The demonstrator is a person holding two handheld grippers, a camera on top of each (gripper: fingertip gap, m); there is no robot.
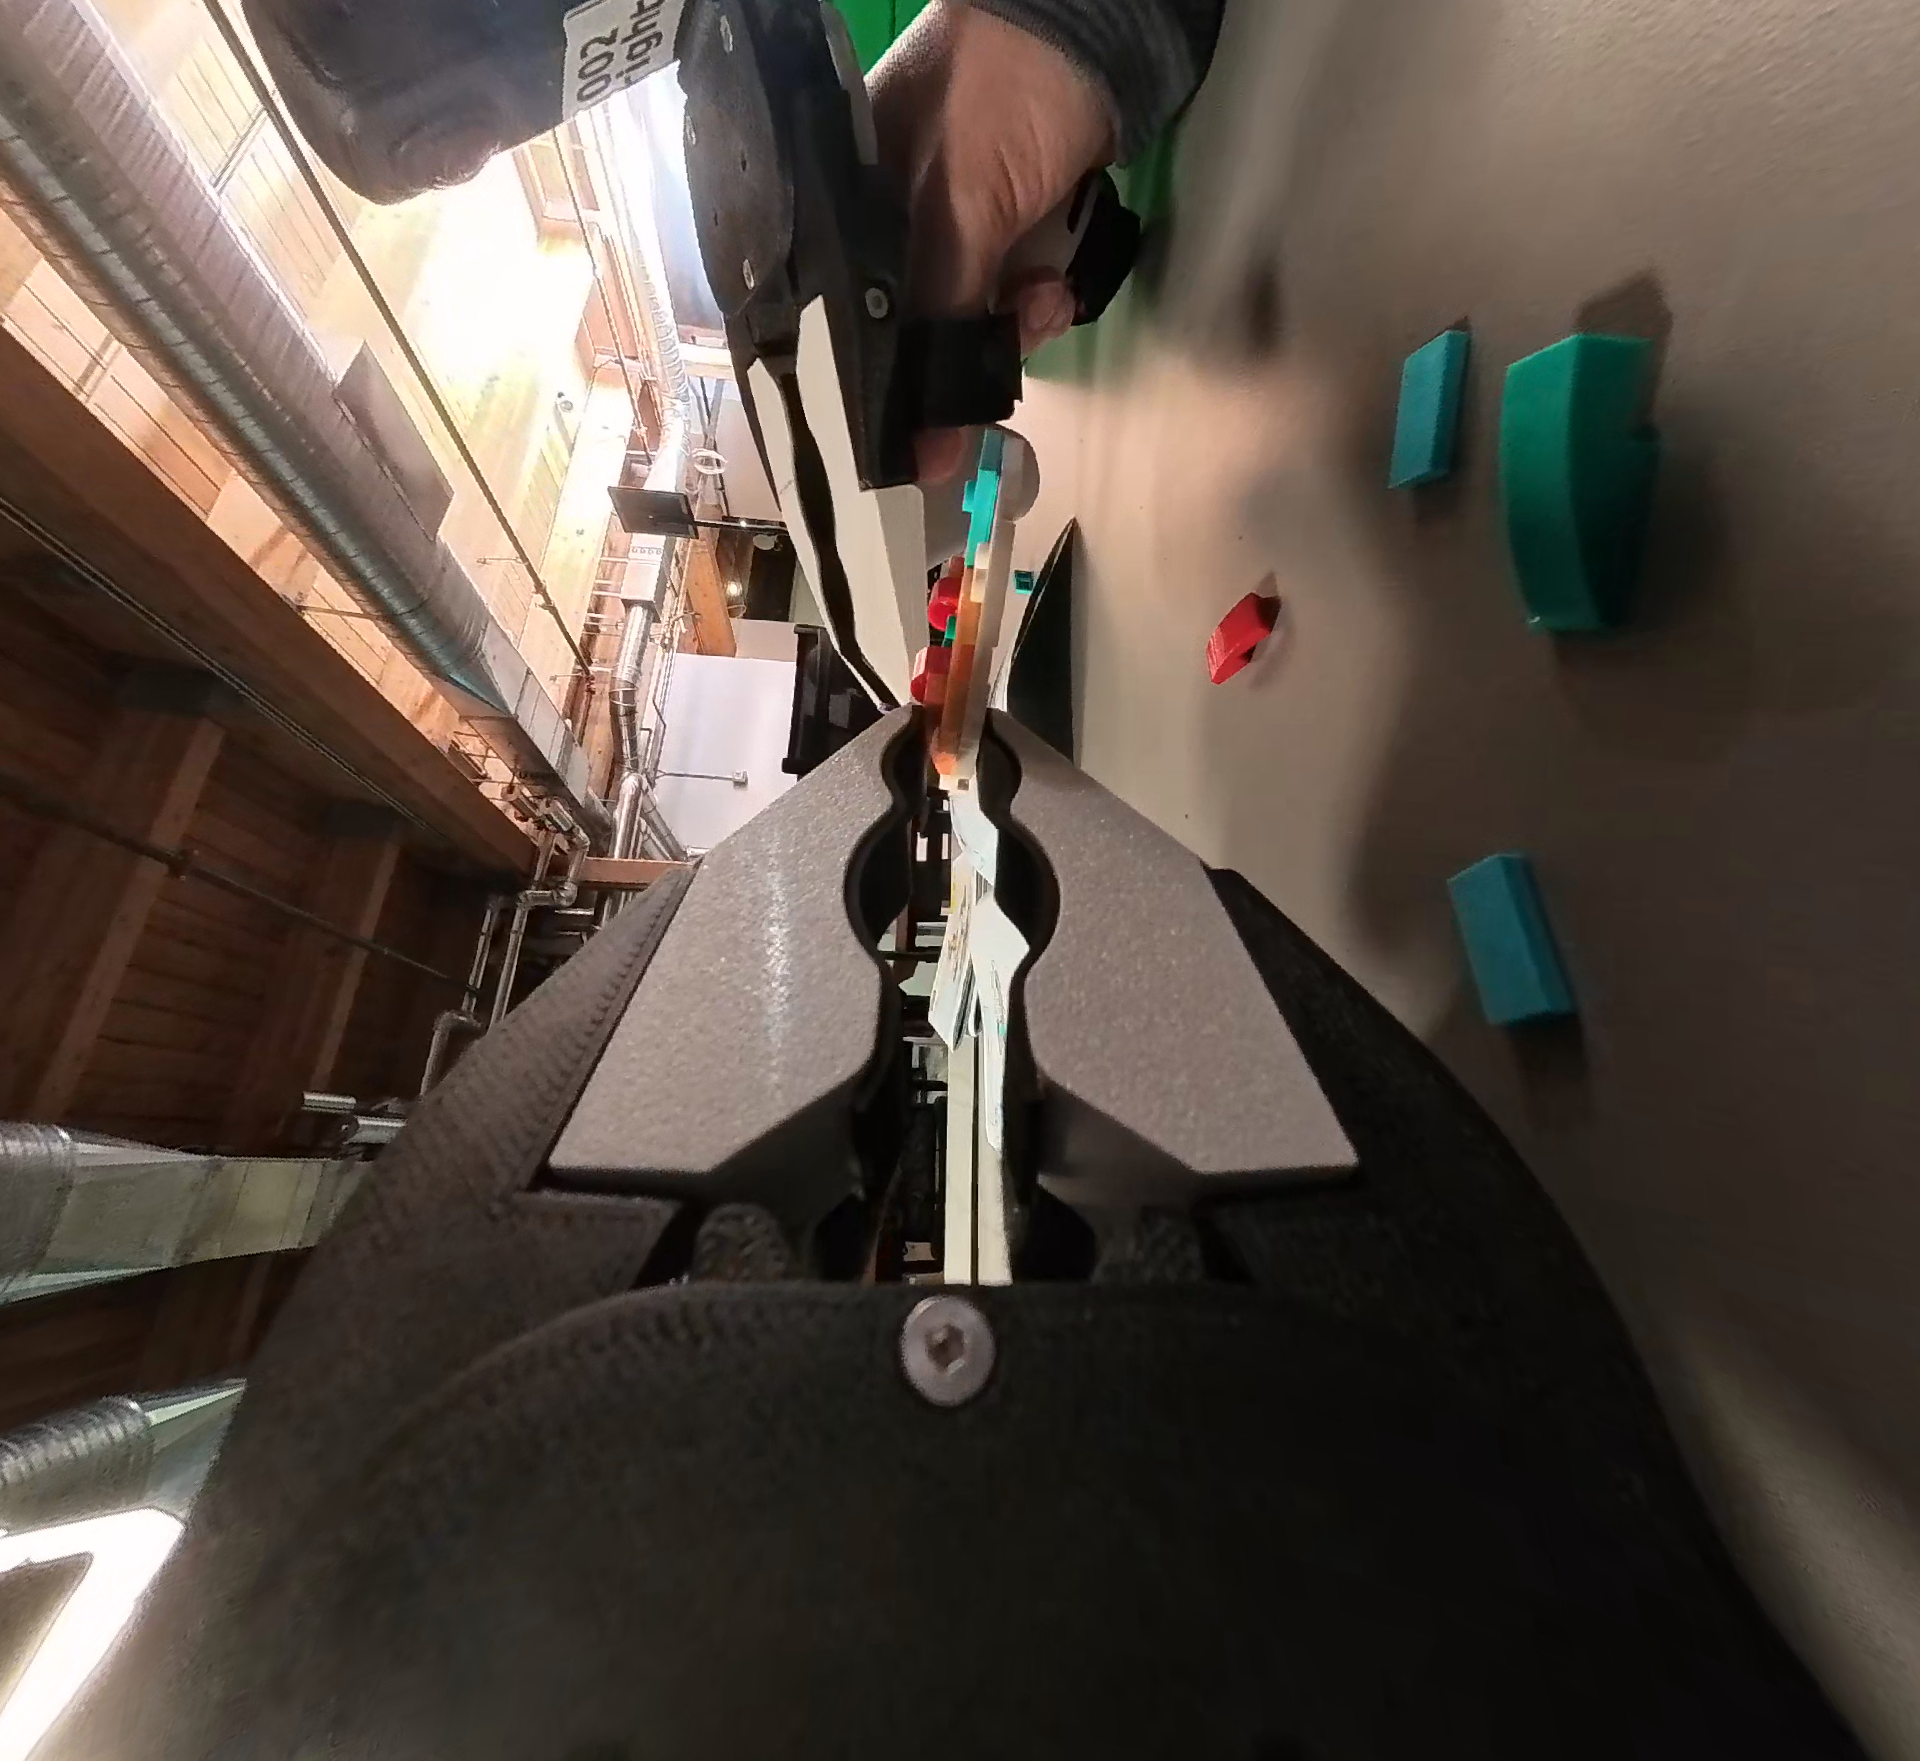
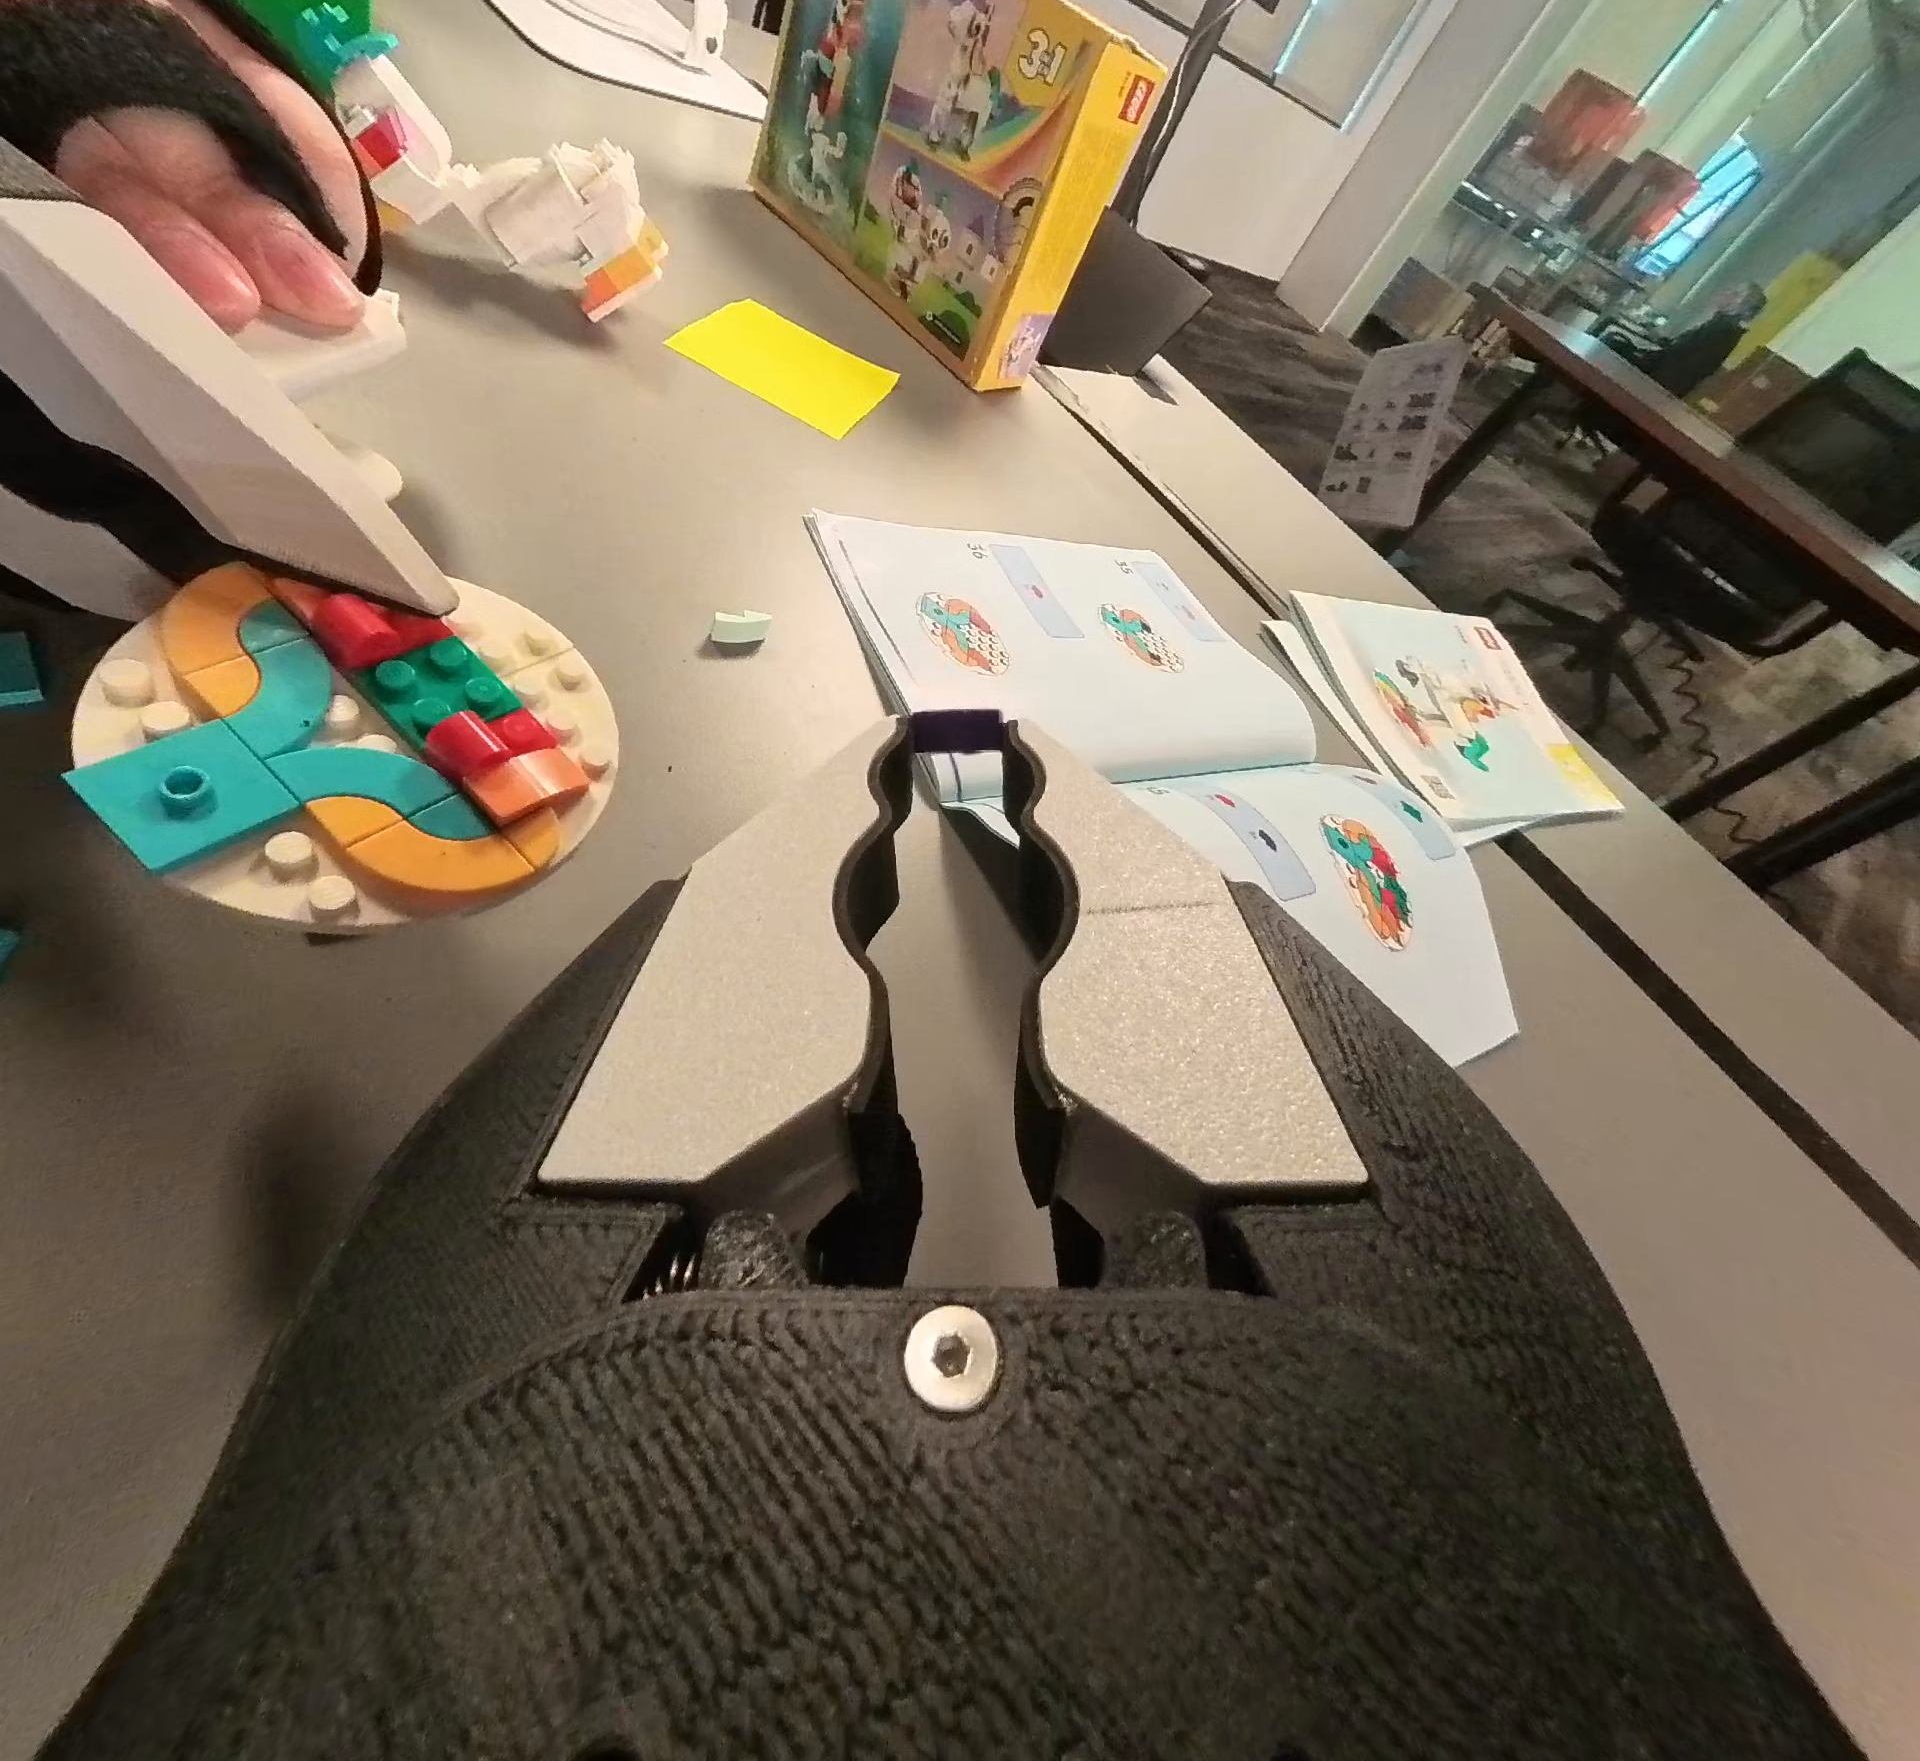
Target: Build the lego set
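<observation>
A round white Lego plate (image 2: 566,672) carries teal, orange, green and red pieces. My left gripper (image 1: 954,753) is shut on the plate's rim and holds it a little above the grey table (image 2: 644,485). In the left wrist view the plate (image 1: 977,641) shows edge-on. The left gripper also shows in the right wrist view (image 2: 421,594), at the plate's far edge. My right gripper (image 2: 956,745) is shut on a small dark purple piece (image 2: 956,730), to the right of the plate and over the open instruction booklet (image 2: 1091,662). The right gripper shows in the left wrist view (image 1: 896,688), close beside the plate.
Loose teal pieces (image 1: 1429,407) (image 1: 1574,485) (image 1: 1512,953) and a red piece (image 1: 1242,639) lie on the table. A pale green piece (image 2: 743,625), yellow note (image 2: 781,366), white partial build (image 2: 520,194), Lego box (image 2: 956,111) and second booklet (image 2: 1455,703) lie farther off. The left gripper's tips are roughly 9 cm from the right gripper's.
</observation>
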